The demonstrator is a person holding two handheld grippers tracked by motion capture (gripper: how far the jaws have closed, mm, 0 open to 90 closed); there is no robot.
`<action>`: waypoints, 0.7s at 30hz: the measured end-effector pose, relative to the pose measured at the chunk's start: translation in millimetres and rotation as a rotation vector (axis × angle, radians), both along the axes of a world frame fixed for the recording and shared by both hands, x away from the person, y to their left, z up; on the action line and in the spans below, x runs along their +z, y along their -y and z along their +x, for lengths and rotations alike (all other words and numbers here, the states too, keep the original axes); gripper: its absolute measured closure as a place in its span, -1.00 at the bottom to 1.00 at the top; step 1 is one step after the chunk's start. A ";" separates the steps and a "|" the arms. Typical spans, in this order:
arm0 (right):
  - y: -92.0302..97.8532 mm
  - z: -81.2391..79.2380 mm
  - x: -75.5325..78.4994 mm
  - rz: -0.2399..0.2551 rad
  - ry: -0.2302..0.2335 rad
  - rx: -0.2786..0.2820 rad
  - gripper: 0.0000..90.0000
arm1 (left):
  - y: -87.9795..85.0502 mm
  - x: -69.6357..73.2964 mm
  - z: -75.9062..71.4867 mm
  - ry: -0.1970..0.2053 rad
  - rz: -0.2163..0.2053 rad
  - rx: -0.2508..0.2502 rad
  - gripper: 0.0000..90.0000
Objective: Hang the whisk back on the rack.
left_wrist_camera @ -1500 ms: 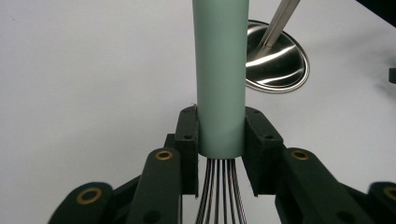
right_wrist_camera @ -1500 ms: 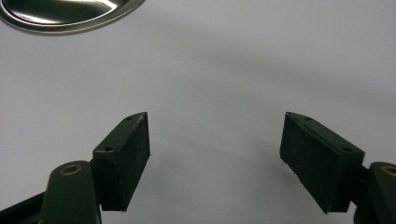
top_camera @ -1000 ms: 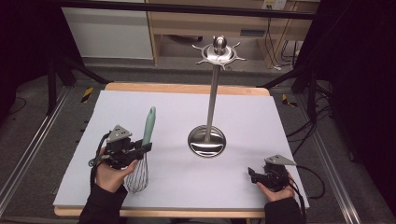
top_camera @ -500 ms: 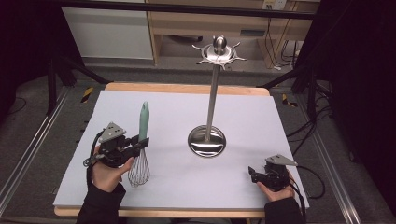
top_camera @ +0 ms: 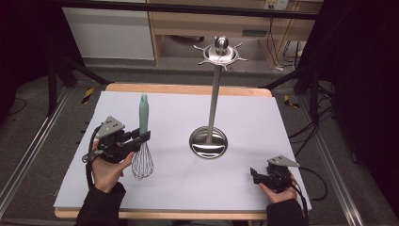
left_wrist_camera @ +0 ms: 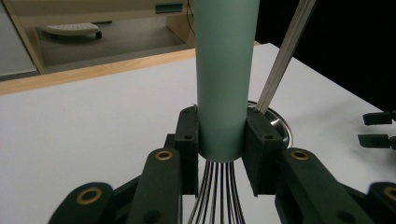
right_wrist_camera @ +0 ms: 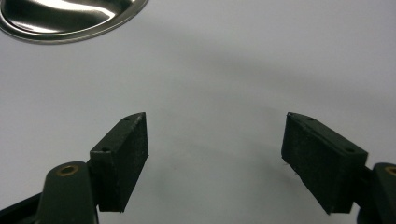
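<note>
Gripping one whisk [top_camera: 142, 141] upright, left gripper [left_wrist_camera: 222, 154]; one stand [top_camera: 209, 141] nearby.

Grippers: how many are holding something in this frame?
1. The left gripper is clamped on the whisk at the base of its green handle. The right gripper rests open on the table's near right, holding nothing.
</note>
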State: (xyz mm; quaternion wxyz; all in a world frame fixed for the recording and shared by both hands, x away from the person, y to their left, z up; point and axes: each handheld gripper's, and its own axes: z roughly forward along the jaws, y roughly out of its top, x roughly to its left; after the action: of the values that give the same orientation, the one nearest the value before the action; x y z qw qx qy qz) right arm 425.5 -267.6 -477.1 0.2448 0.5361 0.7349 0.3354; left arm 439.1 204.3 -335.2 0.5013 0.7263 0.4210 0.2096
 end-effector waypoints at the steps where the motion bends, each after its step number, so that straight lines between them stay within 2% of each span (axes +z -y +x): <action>1: 0.0 0.4 -0.3 -0.005 0.001 -0.005 -0.48 | 0.3 2.6 1.6 0.004 -0.009 -0.004 0.53; 12: 0.4 0.2 0.7 0.005 0.007 -0.009 -0.48 | 11.8 17.9 7.4 0.033 -0.019 -0.025 0.53; 21: 0.3 0.1 1.1 0.010 0.004 -0.010 -0.48 | 25.5 36.0 10.1 0.068 -0.017 -0.043 0.53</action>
State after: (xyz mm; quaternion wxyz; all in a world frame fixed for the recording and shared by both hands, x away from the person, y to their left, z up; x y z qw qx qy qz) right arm 425.6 -267.8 -476.0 0.2456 0.5403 0.7300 0.3388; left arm 449.2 178.9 -299.2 0.5259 0.7234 0.3896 0.2199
